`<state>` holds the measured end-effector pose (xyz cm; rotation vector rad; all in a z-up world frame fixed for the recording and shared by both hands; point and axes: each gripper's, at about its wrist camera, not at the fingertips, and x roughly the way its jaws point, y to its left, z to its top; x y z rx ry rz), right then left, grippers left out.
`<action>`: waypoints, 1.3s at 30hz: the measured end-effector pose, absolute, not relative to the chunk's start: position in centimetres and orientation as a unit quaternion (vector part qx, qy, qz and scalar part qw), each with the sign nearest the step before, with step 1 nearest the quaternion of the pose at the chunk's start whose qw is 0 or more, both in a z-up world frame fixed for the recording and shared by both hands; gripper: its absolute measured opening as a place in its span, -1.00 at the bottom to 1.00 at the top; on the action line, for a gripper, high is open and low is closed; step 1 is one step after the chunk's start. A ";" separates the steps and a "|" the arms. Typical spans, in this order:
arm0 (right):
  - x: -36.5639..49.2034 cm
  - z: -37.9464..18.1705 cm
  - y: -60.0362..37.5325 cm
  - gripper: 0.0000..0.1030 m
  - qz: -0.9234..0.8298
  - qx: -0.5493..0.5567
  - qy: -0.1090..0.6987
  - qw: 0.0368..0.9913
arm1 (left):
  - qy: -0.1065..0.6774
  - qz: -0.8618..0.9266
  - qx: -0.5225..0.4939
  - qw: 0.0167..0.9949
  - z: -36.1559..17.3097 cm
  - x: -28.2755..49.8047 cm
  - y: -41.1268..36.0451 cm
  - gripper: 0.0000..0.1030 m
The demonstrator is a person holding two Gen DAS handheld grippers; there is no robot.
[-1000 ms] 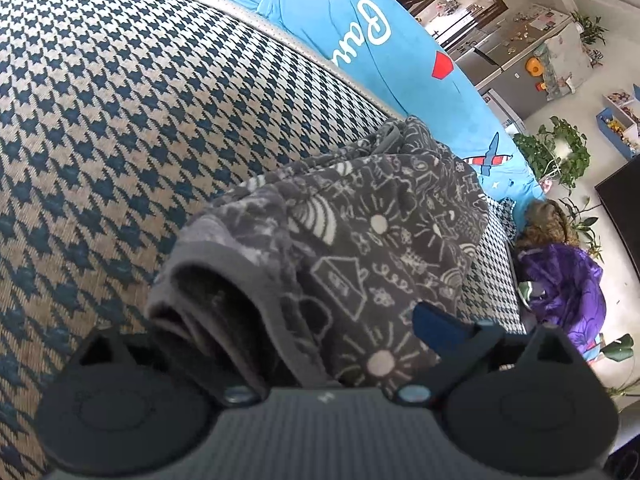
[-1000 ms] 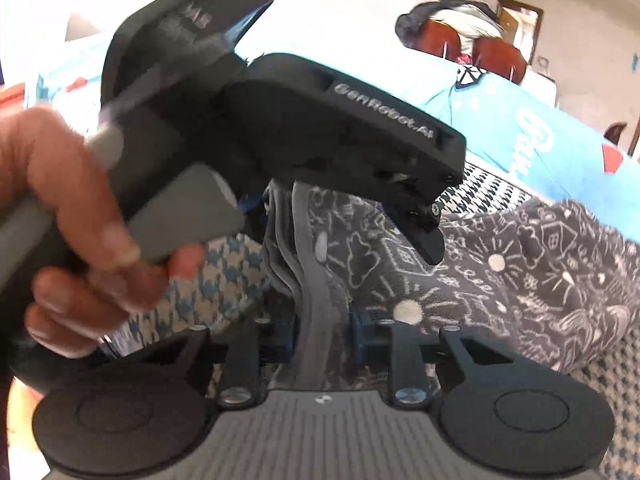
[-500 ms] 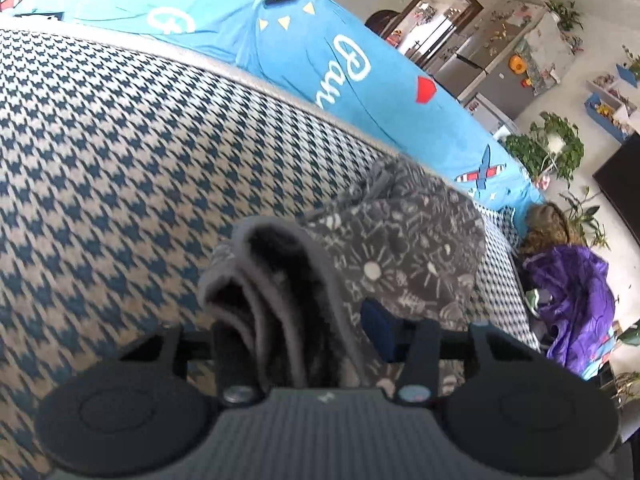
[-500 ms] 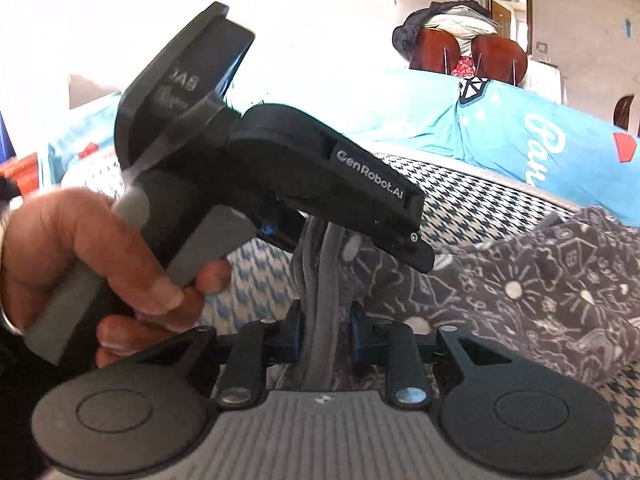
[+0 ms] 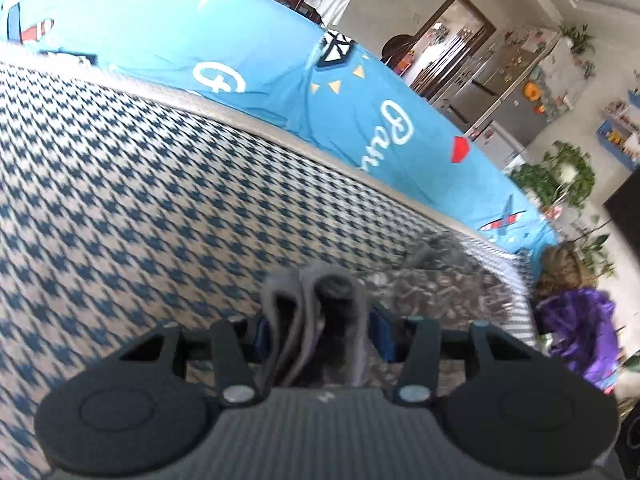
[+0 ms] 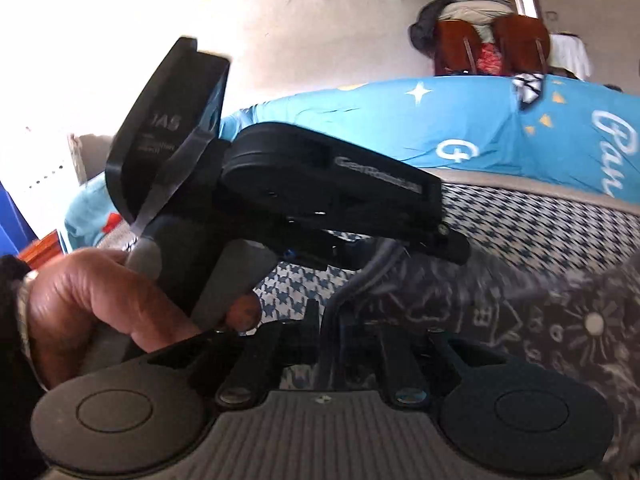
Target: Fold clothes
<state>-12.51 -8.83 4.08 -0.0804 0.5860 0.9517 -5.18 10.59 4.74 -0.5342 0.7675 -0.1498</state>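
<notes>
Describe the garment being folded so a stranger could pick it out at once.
Start at the blue-and-cream houndstooth cover spread in front of the bright blue bedsheet. On it lies the dark grey garment, its bunched grey hem pinched by both the left gripper and the right gripper. Its white doodle print of suns and houses marks it out.

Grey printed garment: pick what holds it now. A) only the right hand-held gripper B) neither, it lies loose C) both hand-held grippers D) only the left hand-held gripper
C: the left hand-held gripper is shut on bunched folds of the grey printed garment, and the right hand-held gripper clamps its edge too.
</notes>
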 end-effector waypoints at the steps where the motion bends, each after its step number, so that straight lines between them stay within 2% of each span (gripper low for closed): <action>1: -12.5 3.8 -8.3 -0.77 0.453 -0.045 0.279 0.846 | 0.372 -0.061 -0.249 0.892 4.7 -5.2 11.2 -0.07; 3: -12.3 3.3 -7.5 -0.76 0.453 -0.054 0.283 0.844 | 0.374 -0.036 -0.253 0.891 4.4 -5.2 12.6 0.04; 5: -12.1 2.8 -7.5 -0.65 0.447 -0.045 0.304 0.840 | 0.373 -0.005 -0.271 0.887 4.0 -5.6 13.9 0.13; 6: -12.2 2.6 -7.7 -0.61 0.447 -0.042 0.314 0.836 | 0.372 0.010 -0.282 0.885 3.9 -6.0 14.4 0.32; 7: -12.4 2.6 -7.8 -0.40 0.449 -0.042 0.322 0.832 | 0.370 0.026 -0.292 0.882 3.7 -6.3 14.9 0.65; 8: -12.6 2.7 -8.1 -0.24 0.456 -0.043 0.326 0.827 | 0.366 0.042 -0.299 0.880 3.7 -6.6 15.2 0.76; 9: -12.5 2.9 -8.3 -0.19 0.462 -0.043 0.325 0.824 | 0.358 0.054 -0.303 0.882 3.8 -7.0 15.5 0.82; 11: -13.1 3.1 -9.0 0.06 0.471 -0.048 0.323 0.820 | 0.342 0.057 -0.307 0.886 4.2 -7.5 15.6 0.86; 13: -13.6 3.2 -9.9 0.12 0.474 -0.058 0.323 0.817 | 0.333 0.061 -0.311 0.888 4.5 -7.7 15.4 1.00; 24: -7.2 4.9 -14.6 0.16 0.437 -0.026 0.334 0.835 | 0.345 0.017 -0.273 0.898 4.7 -6.2 9.8 1.00; 29: -4.4 6.1 -18.2 0.28 0.406 -0.004 0.330 0.852 | 0.358 -0.008 -0.255 0.898 4.4 -5.2 7.0 1.00; 39: 1.6 6.7 -23.2 0.28 0.373 0.033 0.331 0.866 | 0.396 -0.045 -0.213 0.892 2.6 -3.4 1.8 1.00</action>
